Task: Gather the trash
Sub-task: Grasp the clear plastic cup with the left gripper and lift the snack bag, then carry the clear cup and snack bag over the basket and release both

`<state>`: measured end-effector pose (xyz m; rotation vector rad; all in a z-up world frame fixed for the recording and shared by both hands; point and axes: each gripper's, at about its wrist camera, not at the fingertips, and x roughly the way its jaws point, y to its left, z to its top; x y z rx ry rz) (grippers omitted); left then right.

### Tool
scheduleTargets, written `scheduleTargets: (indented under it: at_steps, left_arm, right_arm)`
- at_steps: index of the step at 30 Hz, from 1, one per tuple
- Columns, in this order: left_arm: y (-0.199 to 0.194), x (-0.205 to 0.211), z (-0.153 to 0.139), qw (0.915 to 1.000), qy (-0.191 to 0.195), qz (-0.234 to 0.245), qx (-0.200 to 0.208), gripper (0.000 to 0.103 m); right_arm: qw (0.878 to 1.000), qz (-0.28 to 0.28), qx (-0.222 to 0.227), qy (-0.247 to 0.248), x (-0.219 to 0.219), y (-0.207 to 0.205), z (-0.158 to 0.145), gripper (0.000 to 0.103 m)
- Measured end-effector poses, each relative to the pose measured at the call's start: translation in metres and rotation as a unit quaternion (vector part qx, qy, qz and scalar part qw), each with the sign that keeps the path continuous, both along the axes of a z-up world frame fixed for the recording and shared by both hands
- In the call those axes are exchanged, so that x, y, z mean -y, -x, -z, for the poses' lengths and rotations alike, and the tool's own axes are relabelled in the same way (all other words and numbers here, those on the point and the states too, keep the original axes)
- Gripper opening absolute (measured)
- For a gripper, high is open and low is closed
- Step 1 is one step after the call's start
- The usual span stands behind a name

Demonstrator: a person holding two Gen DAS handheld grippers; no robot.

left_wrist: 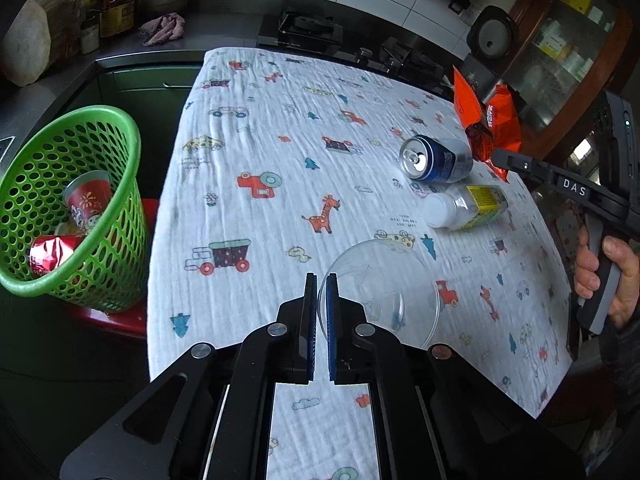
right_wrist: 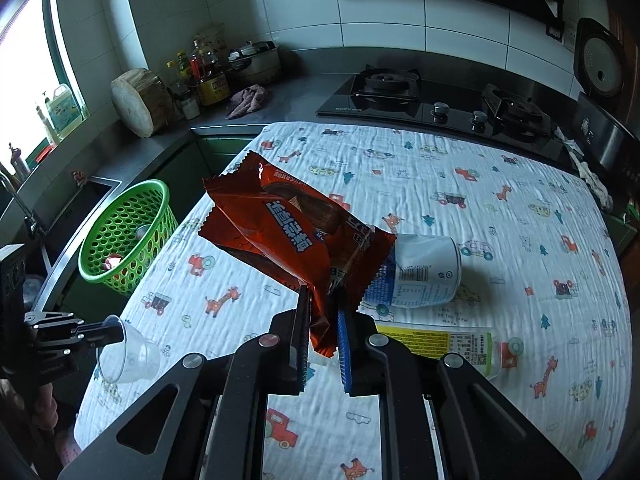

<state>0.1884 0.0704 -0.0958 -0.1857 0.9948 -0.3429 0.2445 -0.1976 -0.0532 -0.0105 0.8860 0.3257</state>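
My left gripper [left_wrist: 321, 280] is shut on the rim of a clear plastic cup [left_wrist: 384, 292], held just above the cloth-covered table [left_wrist: 260, 128]. It also shows in the right wrist view [right_wrist: 128, 352]. My right gripper [right_wrist: 323, 296] is shut on an orange snack wrapper [right_wrist: 288, 224] and holds it up above the table; the wrapper also shows in the left wrist view [left_wrist: 486, 120]. A blue drink can [left_wrist: 438, 159] and a small clear bottle with a yellow label [left_wrist: 464, 206] lie on the table. A green mesh basket [left_wrist: 68, 208] stands left of the table.
The basket holds a red paper cup [left_wrist: 86, 200] and a crushed red can [left_wrist: 50, 254]. A gas stove [right_wrist: 432, 100] sits behind the table. Bottles and a pot [right_wrist: 256, 60] stand on the back counter, with a sink [right_wrist: 60, 216] at left.
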Motion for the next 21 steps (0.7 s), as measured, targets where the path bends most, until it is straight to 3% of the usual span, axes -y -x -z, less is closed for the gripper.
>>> scheduleTargets:
  at_steps: [10,21]
  left_arm:
    - [-0.020,-0.107,-0.023,0.9939,-0.014,-0.106,0.029,0.003]
    - [-0.067,-0.236,0.006,0.9769,-0.040,-0.210,-0.007,0.003]
  right_arm:
    - [0.998,-0.055,-0.004,-0.015,-0.076,-0.016,-0.008,0.012]
    - [0.991,-0.129,-0.028,-0.039,-0.209,-0.042,-0.001,0.013]
